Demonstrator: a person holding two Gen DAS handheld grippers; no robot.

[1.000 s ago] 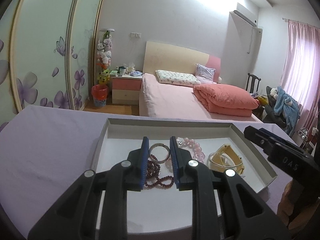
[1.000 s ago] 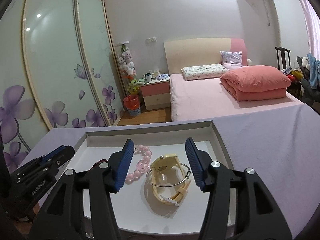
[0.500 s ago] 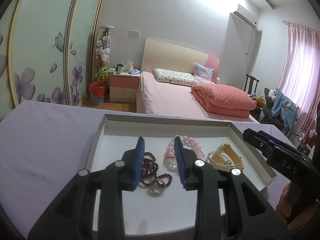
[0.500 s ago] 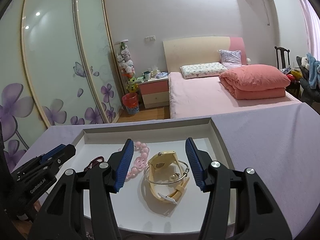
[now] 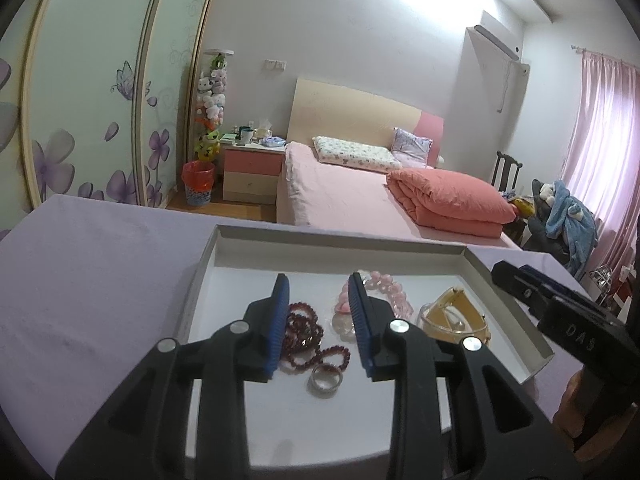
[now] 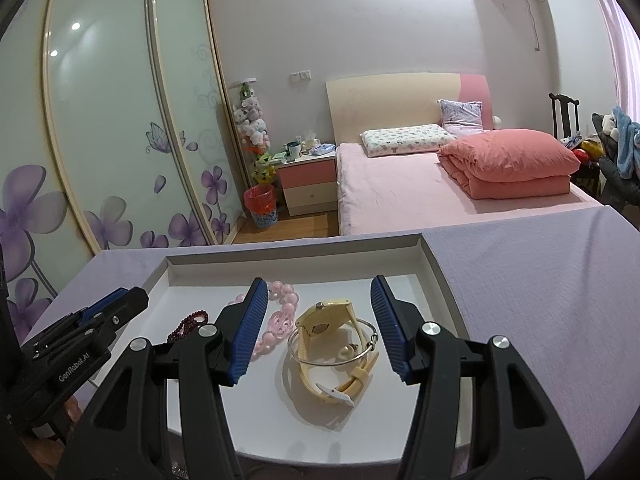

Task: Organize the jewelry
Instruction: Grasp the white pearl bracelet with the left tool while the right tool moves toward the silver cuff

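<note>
— What changed on your side since a second ago?

— My left gripper [image 5: 318, 320] had the silver ring [image 5: 325, 378] between its jaws; the jaws have just been opening, and the ring now lies free on the tray [image 5: 256, 264] floor, touching the near end of the dark red beads [image 5: 306, 334]. Nothing is between the jaws now. My right gripper [image 6: 318, 330] has kept its place, jaws apart, hanging over the yellow watch [image 6: 332, 344] without pressing on it.

— Count the pieces for me.

— One ring, one string of dark red beads coiled in loops, one pink bead bracelet [image 6: 280, 320], one yellow watch, one thin wire bangle [image 6: 334, 346] lying around the watch. Five pieces, all inside the one tray.

— Room to move?

— The far half of the tray floor is bare, and so is the near strip in front of the ring. The tray's right wall sits near the watch. The purple tabletop [image 6: 540, 300] lies open to the right of the tray, and to its left as well. The two grippers are near each other over the tray's middle.
</note>
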